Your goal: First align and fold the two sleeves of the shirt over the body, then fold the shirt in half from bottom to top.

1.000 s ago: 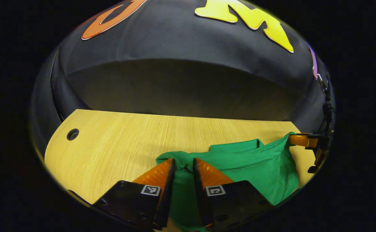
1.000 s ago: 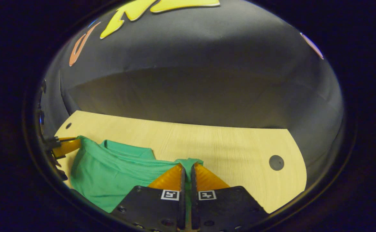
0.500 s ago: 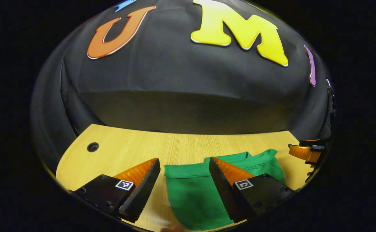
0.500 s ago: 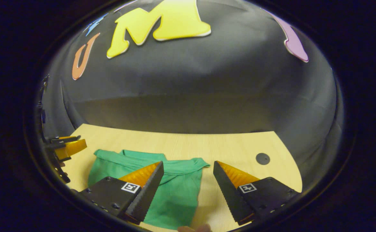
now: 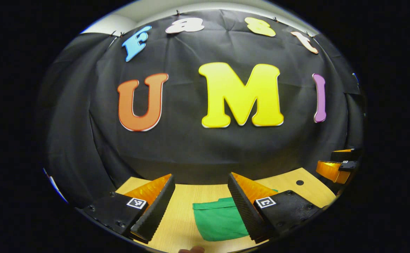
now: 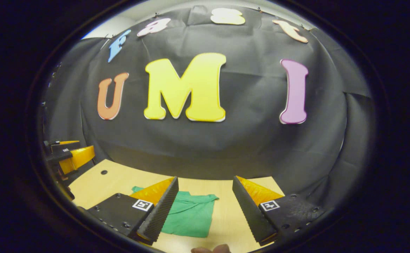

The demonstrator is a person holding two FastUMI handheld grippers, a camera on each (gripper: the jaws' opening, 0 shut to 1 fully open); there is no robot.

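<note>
Left gripper [image 5: 199, 202]: jaws spread wide apart, nothing between them, lifted above the tabletop [image 5: 180, 225] and aimed toward the booth's black wall.
Right gripper [image 6: 205, 203]: jaws spread wide apart too, holding nothing, also up off the tabletop.
Shirt [image 5: 220, 219]: green, lying flat on the tabletop as a compact folded rectangle; in the left gripper view it sits below and between the jaws, its right part tucked behind the right-hand finger. In the right gripper view the shirt [image 6: 187, 216] lies under the gap, leaning toward the left-hand finger, which covers its left part.
Fold: far edge looks doubled over, neat straight sides; no sleeve sticks out.
Contact: neither pair of jaws touches the cloth.
Other gripper: from the left gripper view, the right one hangs at the far right edge; from the right gripper view, the left one sits at the far left edge.
Tabletop: light wood, a small dark hole [image 5: 299, 182] beyond the right-hand finger.
Fingertip [image 6: 210, 249]: a person's, at the bottom edge below the jaws.
</note>
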